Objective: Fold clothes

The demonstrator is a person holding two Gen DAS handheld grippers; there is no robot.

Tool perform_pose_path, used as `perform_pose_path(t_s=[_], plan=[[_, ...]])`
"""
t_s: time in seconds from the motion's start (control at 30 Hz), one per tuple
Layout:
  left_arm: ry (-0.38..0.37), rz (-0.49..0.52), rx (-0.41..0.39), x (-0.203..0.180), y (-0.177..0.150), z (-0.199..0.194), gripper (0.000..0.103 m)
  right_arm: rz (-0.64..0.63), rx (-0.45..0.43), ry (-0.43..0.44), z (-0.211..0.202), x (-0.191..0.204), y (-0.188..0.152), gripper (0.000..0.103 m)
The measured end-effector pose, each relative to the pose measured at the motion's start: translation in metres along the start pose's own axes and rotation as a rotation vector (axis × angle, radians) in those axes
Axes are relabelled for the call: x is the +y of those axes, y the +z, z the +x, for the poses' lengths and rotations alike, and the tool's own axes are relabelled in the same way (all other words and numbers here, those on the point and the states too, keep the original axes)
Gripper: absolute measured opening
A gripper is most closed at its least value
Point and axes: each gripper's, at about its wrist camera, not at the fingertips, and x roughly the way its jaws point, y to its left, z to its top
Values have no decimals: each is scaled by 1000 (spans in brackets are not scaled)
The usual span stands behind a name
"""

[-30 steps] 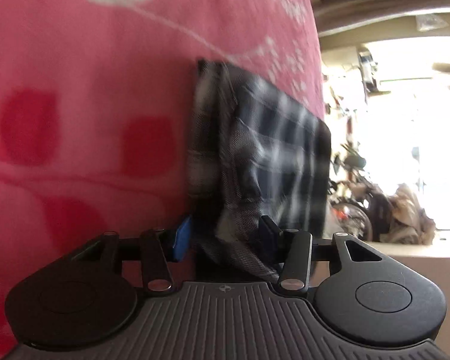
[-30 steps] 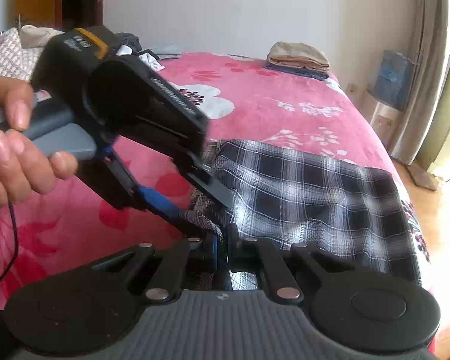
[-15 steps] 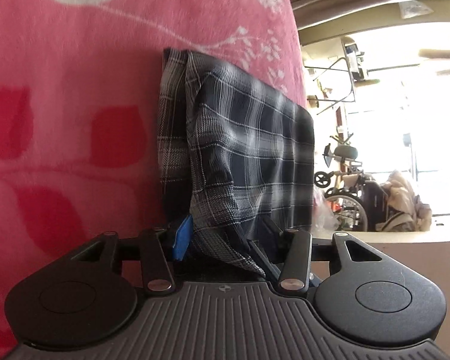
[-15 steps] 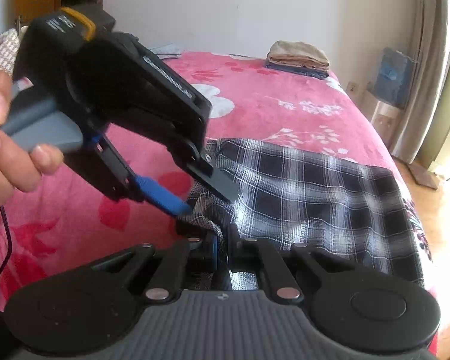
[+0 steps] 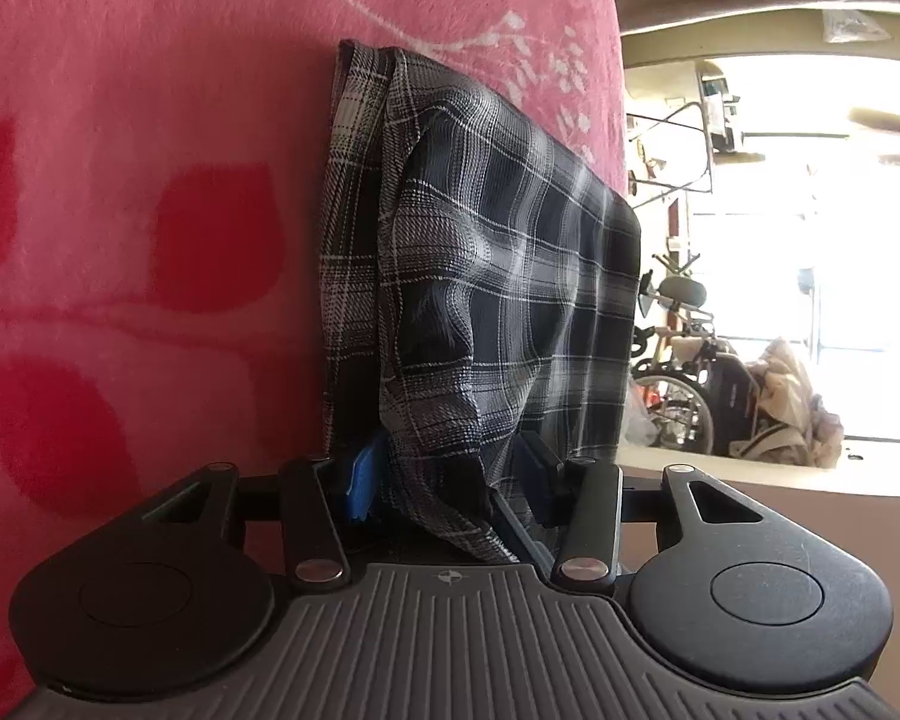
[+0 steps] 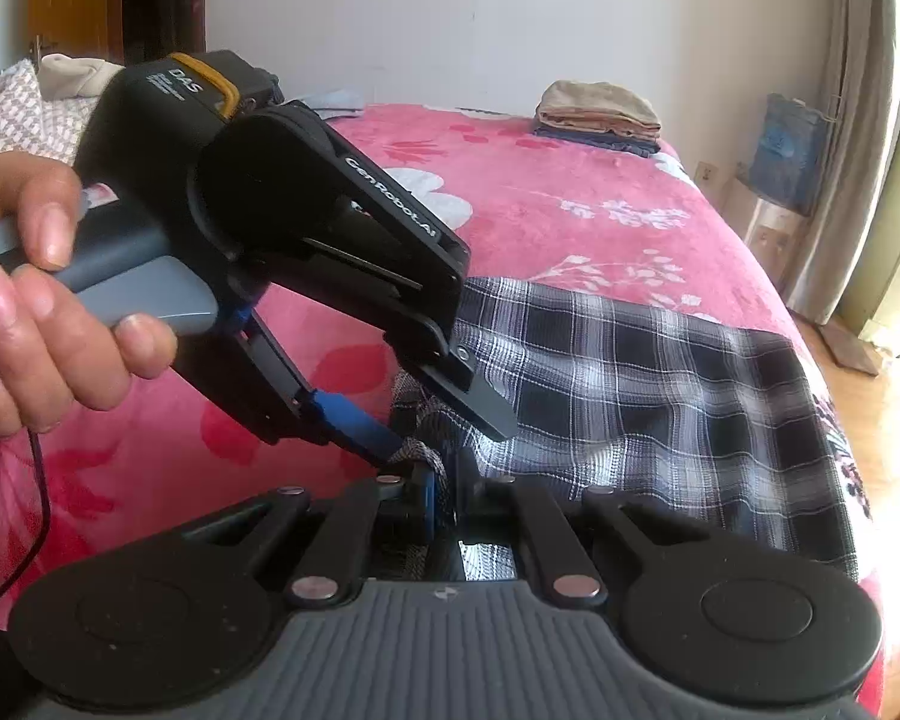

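Observation:
A black-and-white plaid garment [image 6: 648, 396] lies spread on the pink bed [image 6: 540, 192]. My right gripper [image 6: 444, 495] is shut on its bunched near corner. My left gripper [image 6: 450, 426], held in a hand [image 6: 36, 300], hovers open just above that same corner, its blue finger pad [image 6: 357, 420] and black finger straddling the cloth. In the left wrist view the garment [image 5: 486, 276] rises between the open fingers of the left gripper [image 5: 450, 474], which do not pinch it.
A stack of folded clothes [image 6: 597, 117] sits at the far corner of the bed. A blue box [image 6: 789, 150] and a curtain [image 6: 852, 120] stand right of the bed. A pillow [image 6: 24, 114] lies far left. A wheelchair [image 5: 690, 384] shows beyond the bed edge.
My left gripper has lifted slightly and tilted, staying open over the corner. The cloth has risen and bunched between its fingers. My right gripper has stayed shut on the corner.

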Motion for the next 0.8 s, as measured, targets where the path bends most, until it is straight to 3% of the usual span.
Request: perform_pose_path(t_s=[0.17,0.23,0.3,0.43,0.47,0.5,0.57,0.8], plan=[[-74,-29,23,10,3,7,26,-17,-15,-2,-1,2,0,6],[-107,-44,14,14,2,10,15,-22,-21,-6,-2,0,0,6],[-170,-59,-4,22,0,11,11,-27,-28,-10,-3,-1,0,8],[-358,-100,-54,40,-6,17,9,-33,-41,-19,-6,-6,0,13],[-404,-114,-62,46,-8,21,9,-22,-45,-26,-8,-10,1,22],[-438,-124,-66,52,-10,24,9,-9,-47,-32,-10,-14,1,37],[-504,-137,-78,62,-14,31,9,20,-52,-38,-15,-22,1,47],[-543,-103,-127,82,-18,34,9,81,-34,57,-21,-34,-2,47]])
